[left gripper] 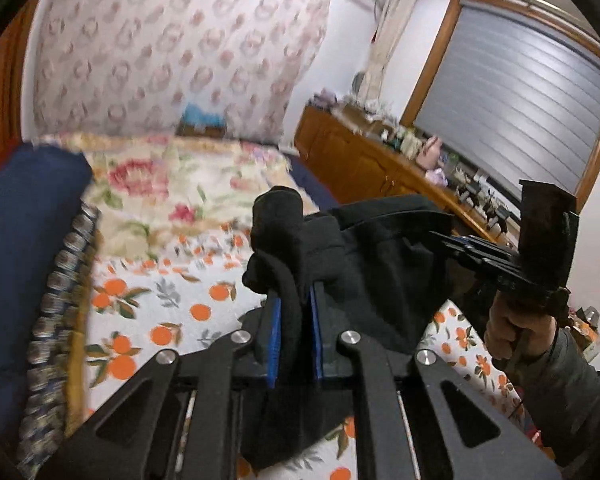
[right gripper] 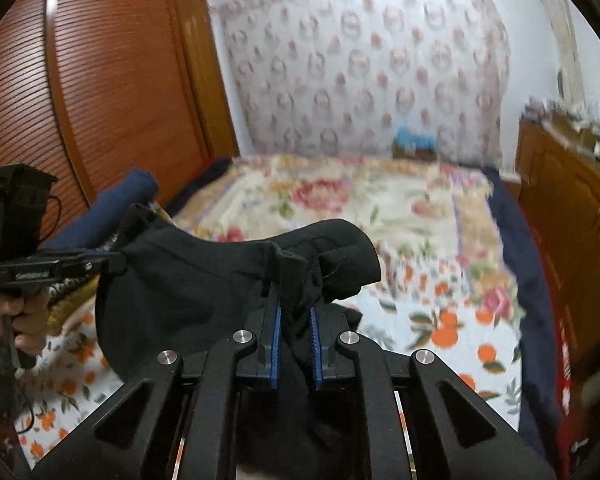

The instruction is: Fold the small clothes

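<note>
Black garment [left gripper: 364, 264], soft and fleecy, hangs stretched between my two grippers above the bed, clear of the sheet along its upper edge. Its lower folds droop toward the orange-print sheet [left gripper: 172, 304].

Left gripper [left gripper: 294, 308]: jaws nearly closed, blue pads [left gripper: 275, 328] pressing a bunched fold of the cloth. Cloth spills up and over the fingertips in a lump at 12 o'clock of the jaws. In this view my other hand [left gripper: 516, 332] shows at 3 o'clock, gripping the handle of the second tool, sleeve grey.

Right gripper [right gripper: 296, 312]: jaws likewise drawn close, blue pads [right gripper: 275, 332] pinching a gathered fold of the same cloth. From here the cloth runs off toward 9 o'clock, where the left tool's tip holds its far corner. The hand [right gripper: 28, 320] on that tool sits at the 9 o'clock edge of the view.

Surroundings, right view: floral blanket [right gripper: 360, 204] lies further up the bed at 12 o'clock. A dark blue roll [right gripper: 112, 204] rests at 10 o'clock by the wooden slatted door [right gripper: 100, 80]. Wooden cabinet [right gripper: 568, 184] at 3 o'clock, top cluttered; items too blurred to name. Patterned cloth [right gripper: 364, 64] covers the wall behind the bed.

Left view: window blind [left gripper: 512, 92] at 2 o'clock. Background is motion-blurred in both views.
</note>
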`<state>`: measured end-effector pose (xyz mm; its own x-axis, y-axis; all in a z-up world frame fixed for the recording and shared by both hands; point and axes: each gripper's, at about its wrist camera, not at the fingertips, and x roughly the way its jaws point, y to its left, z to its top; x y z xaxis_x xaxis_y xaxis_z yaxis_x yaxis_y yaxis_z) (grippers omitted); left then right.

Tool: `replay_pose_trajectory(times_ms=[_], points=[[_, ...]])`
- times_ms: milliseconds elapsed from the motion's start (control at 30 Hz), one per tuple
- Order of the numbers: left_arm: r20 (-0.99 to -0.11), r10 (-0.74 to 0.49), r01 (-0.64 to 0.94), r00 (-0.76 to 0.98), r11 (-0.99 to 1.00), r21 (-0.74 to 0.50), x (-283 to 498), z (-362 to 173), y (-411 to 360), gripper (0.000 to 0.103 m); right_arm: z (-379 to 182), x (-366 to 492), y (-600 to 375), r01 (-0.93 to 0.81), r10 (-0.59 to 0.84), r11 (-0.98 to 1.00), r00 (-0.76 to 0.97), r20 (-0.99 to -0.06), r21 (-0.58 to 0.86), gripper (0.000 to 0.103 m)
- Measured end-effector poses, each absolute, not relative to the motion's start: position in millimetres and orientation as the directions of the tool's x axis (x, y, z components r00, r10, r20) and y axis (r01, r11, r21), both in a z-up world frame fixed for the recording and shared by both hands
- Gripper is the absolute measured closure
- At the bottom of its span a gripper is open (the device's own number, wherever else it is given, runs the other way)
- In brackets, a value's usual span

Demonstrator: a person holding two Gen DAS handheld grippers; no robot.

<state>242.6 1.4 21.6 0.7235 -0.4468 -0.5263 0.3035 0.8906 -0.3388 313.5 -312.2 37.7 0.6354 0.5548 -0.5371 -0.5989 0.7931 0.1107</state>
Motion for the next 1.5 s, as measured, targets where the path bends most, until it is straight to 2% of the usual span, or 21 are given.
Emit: replay_pose_trajectory(times_ms=[300, 567, 667, 800, 900, 1000, 1133, 1267, 1400, 1500], points=[[-0.376, -0.346, 0.243, 0.860, 0.924, -0.296, 176.8, 96.8, 64.9, 0.094, 101.3, 296.2, -255.8, -0.677, 0.632, 0.734, 0.651, -0.421, 0.055, 0.094], [-0.297, -0.148, 0.051, 0.943, 0.949, -0.310, 142.3, 107.5, 152.8, 0.094, 172.8, 315.9, -138.0, -0.789, 0.728, 0.611, 0.592, -0.347, -0.064, 0.095], [-0.317, -0.061, -0.049, 0.947, 0.943, -0.328, 132.9, 86.2, 190.2, 0.094, 178.6, 329.5, -75.4, -0.821, 0.750, 0.562, 0.556, -0.359, -0.097, 0.095], [-0.373, -0.021, -0.127, 0.927, 0.921, -0.368, 133.2, 51.9, 220.9, 0.095, 162.0, 339.8, 2.6, -0.858, 0.760, 0.504, 0.496, -0.419, -0.102, 0.095], [-0.396, -0.011, -0.144, 0.918, 0.922, -0.360, 141.8, 47.5, 227.7, 0.095, 147.5, 335.2, 33.0, -0.871, 0.758, 0.474, 0.478, -0.444, -0.130, 0.095], [-0.415, 0.006, -0.161, 0.910, 0.926, -0.340, 145.9, 46.2, 231.0, 0.095, 143.3, 342.2, 45.1, -0.876, 0.751, 0.467, 0.466, -0.468, -0.124, 0.095], [-0.485, 0.005, -0.188, 0.874, 0.925, -0.330, 144.3, 25.7, 233.0, 0.094, 127.8, 350.6, 53.5, -0.886, 0.726, 0.447, 0.439, -0.530, -0.123, 0.095], [-0.553, 0.001, -0.224, 0.833, 0.916, -0.334, 143.5, -5.8, 228.9, 0.094, 78.6, 364.9, 73.1, -0.886, 0.664, 0.451, 0.416, -0.622, -0.111, 0.094], [-0.578, 0.012, -0.251, 0.816, 0.908, -0.335, 136.2, -20.1, 222.7, 0.093, 38.3, 367.1, 89.0, -0.897, 0.641, 0.432, 0.380, -0.667, -0.096, 0.094], [-0.575, 0.025, -0.254, 0.818, 0.912, -0.322, 132.8, -15.9, 218.4, 0.090, 28.8, 371.3, 94.8, -0.889, 0.629, 0.451, 0.380, -0.678, -0.081, 0.090]])
